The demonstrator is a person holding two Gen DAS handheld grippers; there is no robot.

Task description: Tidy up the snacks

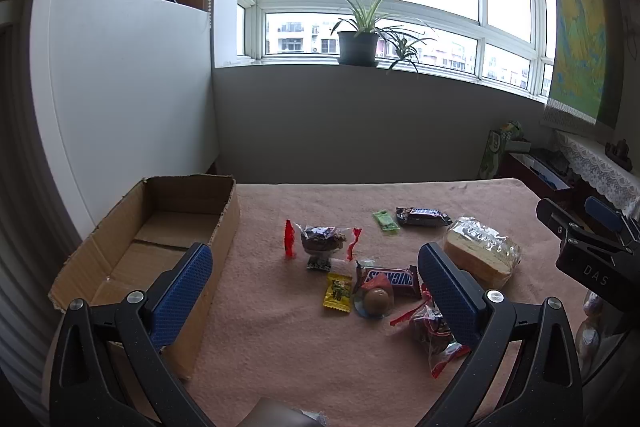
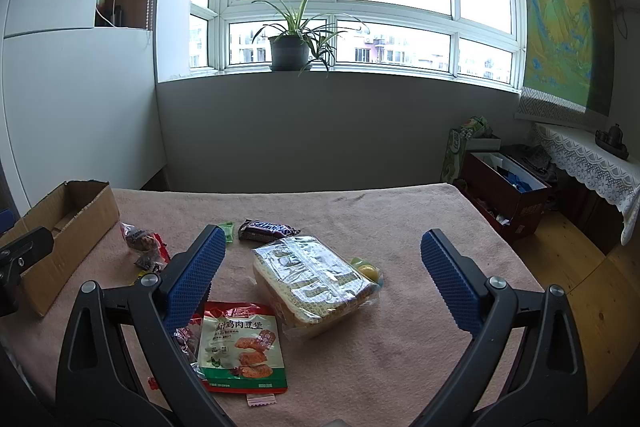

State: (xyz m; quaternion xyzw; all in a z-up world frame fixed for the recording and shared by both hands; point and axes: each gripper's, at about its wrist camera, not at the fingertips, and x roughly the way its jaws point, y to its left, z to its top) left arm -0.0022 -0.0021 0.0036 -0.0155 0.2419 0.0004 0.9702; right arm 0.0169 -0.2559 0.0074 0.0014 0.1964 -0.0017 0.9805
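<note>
An empty cardboard box [image 1: 160, 227] [image 2: 68, 219] sits at the table's left. Snacks lie scattered on the pink cloth: a Snickers bar [image 1: 390, 279], a second dark bar [image 1: 424, 215] [image 2: 266, 229], wrapped sliced bread [image 1: 482, 251] [image 2: 316, 281], a red-ended clear pack [image 1: 322, 239], a yellow candy [image 1: 338, 291], a round jelly cup [image 1: 376, 301], and a red-and-green pouch [image 2: 240, 347]. My left gripper [image 1: 314, 265] hovers open above the snacks beside the box. My right gripper [image 2: 320, 255] hangs open over the bread. Neither holds anything.
The pink cloth [image 1: 480, 195] covers the table to its far edge. Beyond stands a grey wall with a potted plant [image 1: 358, 43] on the sill. A red box [image 2: 508, 195] and a lace-covered shelf [image 2: 588, 163] stand on the floor at right.
</note>
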